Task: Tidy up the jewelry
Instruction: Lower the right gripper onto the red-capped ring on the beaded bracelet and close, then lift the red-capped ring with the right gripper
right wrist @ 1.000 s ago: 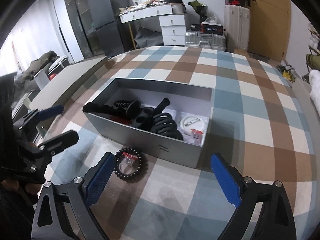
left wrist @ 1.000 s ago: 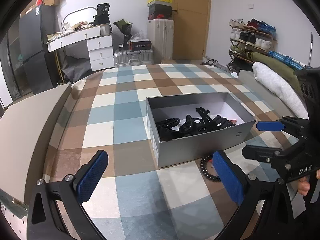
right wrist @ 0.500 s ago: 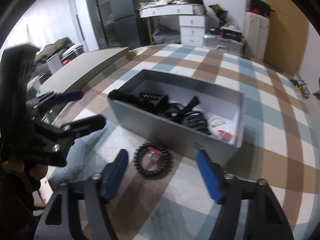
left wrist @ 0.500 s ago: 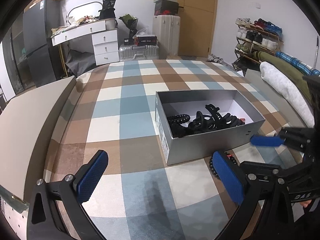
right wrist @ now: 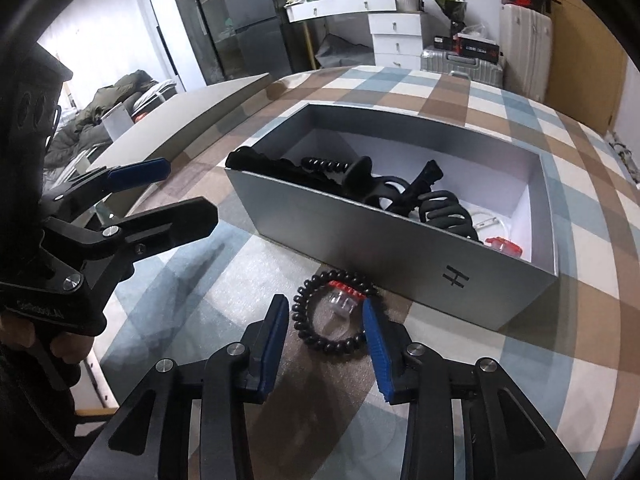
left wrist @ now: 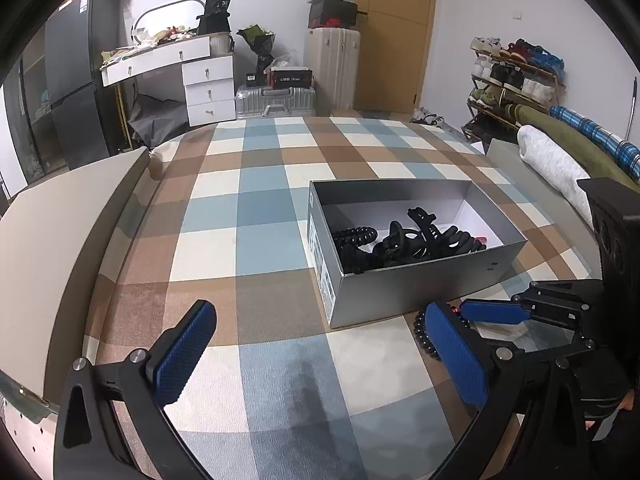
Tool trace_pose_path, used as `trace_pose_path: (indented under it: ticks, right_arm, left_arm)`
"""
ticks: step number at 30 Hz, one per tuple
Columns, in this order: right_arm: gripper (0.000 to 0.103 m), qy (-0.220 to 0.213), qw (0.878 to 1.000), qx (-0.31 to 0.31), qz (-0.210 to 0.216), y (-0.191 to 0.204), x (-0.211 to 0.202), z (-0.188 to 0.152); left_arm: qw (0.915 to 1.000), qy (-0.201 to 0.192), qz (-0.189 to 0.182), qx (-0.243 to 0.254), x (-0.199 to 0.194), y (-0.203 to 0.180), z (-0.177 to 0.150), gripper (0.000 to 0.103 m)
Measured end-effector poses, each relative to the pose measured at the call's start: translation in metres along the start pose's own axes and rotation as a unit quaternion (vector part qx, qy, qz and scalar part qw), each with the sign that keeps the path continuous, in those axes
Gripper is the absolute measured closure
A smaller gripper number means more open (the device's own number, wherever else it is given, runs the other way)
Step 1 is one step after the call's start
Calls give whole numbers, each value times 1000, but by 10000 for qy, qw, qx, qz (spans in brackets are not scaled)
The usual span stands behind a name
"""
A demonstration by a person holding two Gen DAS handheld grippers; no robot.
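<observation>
A black bead bracelet point(right wrist: 335, 345) lies on the checked cover in front of the grey box point(right wrist: 360, 236), with a small clear and red tag inside its ring. My right gripper point(right wrist: 326, 322) points down at it, and its jaws are closing with the bracelet between them. The right pad touches the beads and the left pad stands a little apart. In the left wrist view the bracelet point(left wrist: 419, 330) peeks out beside the box point(left wrist: 400, 292), with the right gripper point(left wrist: 480, 326) over it. My left gripper point(left wrist: 316, 332) is wide open and holds nothing.
The box holds several black hair clips point(right wrist: 400, 196), a coiled black band point(left wrist: 356, 236) and a small red and clear item point(right wrist: 504, 245). A grey board point(left wrist: 60, 220) lines the cover's left edge. Rolled blankets point(left wrist: 560, 160) lie to the right.
My right gripper has come down and forward to the bracelet, and its jaws have narrowed from wide open to just around the beads. The left gripper has stayed put, still open.
</observation>
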State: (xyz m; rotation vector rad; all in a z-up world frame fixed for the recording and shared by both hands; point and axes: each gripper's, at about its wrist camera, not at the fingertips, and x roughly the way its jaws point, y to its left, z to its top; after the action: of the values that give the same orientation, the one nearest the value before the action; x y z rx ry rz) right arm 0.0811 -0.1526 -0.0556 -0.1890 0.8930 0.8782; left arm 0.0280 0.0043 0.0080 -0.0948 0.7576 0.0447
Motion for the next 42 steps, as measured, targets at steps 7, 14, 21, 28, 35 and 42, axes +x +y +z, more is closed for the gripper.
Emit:
trace_pose_path:
  ticks: [7, 14, 21, 28, 35, 42]
  right_arm:
    - [75, -181, 9997, 134, 55, -3, 3, 0]
    - [79, -136, 9997, 200, 100, 0, 11, -1]
    - [85, -233, 9993, 288, 0, 1, 12, -2]
    - [85, -466, 9984, 214, 257, 3, -6, 3]
    - [85, -1060, 9926, 396, 440, -11, -43, 13]
    - [85, -1289, 9897, 525, 347, -26, -64, 19]
  left_arm:
    - [10000, 40, -20, -20, 2, 0, -1, 1]
    - [10000, -9, -59, -1, -1, 0, 0, 1]
    - [10000, 8, -56, -20, -1, 0, 0, 1]
    - [9999, -13, -77, -66, -1, 3, 2, 1]
    - [9991, 54, -411, -98, 0, -1, -1, 1]
    - [9964, 529, -649, 114, 20, -22, -8, 12]
